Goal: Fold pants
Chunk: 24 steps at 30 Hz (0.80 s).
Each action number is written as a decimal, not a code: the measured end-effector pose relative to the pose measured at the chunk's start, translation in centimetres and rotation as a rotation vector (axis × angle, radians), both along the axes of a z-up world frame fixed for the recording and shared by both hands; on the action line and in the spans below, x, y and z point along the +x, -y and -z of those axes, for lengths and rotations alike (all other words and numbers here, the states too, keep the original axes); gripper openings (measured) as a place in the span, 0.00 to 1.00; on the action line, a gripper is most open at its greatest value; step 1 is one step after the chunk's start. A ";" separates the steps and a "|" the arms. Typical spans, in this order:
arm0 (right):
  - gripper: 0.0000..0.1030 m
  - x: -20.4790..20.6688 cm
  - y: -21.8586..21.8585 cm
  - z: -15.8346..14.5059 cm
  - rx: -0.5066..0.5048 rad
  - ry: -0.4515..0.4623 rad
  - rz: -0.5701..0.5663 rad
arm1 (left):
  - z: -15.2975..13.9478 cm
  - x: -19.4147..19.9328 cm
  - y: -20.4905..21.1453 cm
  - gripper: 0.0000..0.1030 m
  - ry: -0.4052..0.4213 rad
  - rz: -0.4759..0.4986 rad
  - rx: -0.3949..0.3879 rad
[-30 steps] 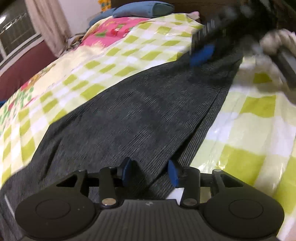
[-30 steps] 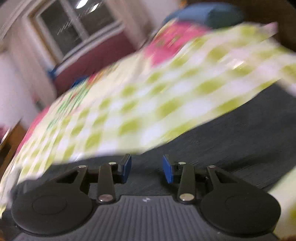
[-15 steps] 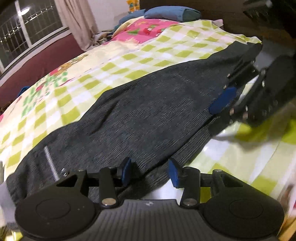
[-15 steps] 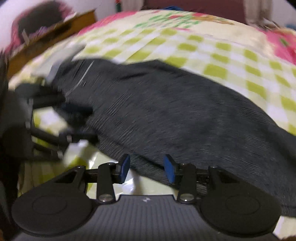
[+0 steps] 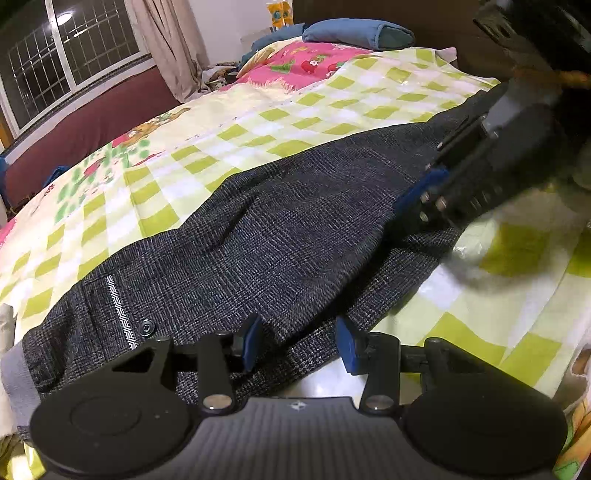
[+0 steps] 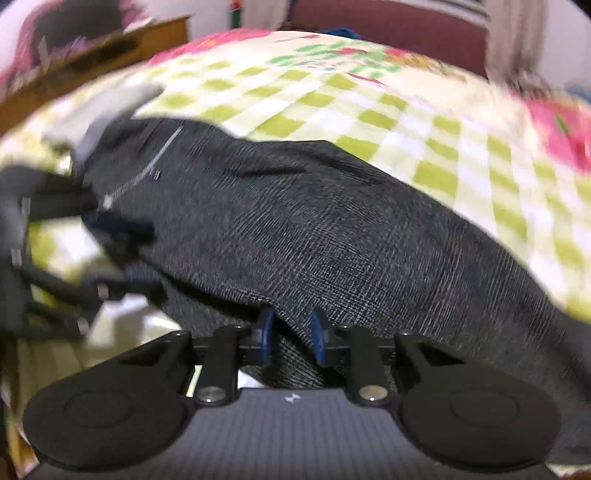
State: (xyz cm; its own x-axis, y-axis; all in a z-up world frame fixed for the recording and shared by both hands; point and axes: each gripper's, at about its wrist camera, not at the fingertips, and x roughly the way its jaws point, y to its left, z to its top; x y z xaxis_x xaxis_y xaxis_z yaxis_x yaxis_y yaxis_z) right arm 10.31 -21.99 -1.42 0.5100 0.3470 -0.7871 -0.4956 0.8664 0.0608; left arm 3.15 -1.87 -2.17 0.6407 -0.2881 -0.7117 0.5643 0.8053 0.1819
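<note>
A: How far along was the folding judged to be?

B: An early stage was judged. The pants [image 5: 280,236] were seen laid lengthwise on the bed [image 5: 332,103], near its front edge, one leg stacked on the other. No crosswise fold had yet been made, so that was left to do.

A: Where were the grippers found?

B: The left gripper [image 5: 297,343] was seen at the seat end, by the back pocket and its button [image 5: 146,327]. Its jaws were held apart, astride the front edge of the cloth, with nothing clamped. The right gripper [image 6: 291,334] was placed further along the same edge, toward the leg end. Its jaws were nearly together with a ridge of cloth between them, but a firm clamp could not be told through the blur.

A: Were any containers noted?

B: None were made out. Only a blue pillow [image 5: 356,33] was seen at the far end of the bed, and something blurred past its edge in the right view could not be identified.
</note>
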 end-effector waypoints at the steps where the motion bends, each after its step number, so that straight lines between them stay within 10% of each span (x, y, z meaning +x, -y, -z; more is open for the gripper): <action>1: 0.21 0.1 0.0 -0.1 0.011 -0.001 0.008 | 0.0 0.0 0.0 0.56 0.001 0.001 0.002; 11: 0.33 -1.3 -5.0 1.7 -0.119 0.103 -0.189 | 0.4 0.6 0.1 0.57 0.031 0.018 0.056; 15: 0.10 -0.2 -5.5 1.6 -0.086 0.071 -0.152 | 0.2 1.0 -0.7 0.55 0.041 -0.019 0.052; 17: 0.09 -0.8 -5.2 0.2 -0.059 0.089 -0.145 | -0.4 0.7 -1.4 0.40 0.031 -0.022 0.016; 24: 0.06 -3.6 -5.3 -0.4 -0.048 0.033 -0.198 | 0.5 -0.4 -2.2 0.39 -0.040 0.007 0.049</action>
State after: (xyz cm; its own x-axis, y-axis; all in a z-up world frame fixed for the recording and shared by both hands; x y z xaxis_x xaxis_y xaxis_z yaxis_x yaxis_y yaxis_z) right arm 6.71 -16.73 -1.03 0.4610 0.4053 -0.7894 -0.6578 0.7532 0.0025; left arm 2.73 0.36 -2.70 0.6094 -0.2566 -0.7502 0.5771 0.7923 0.1978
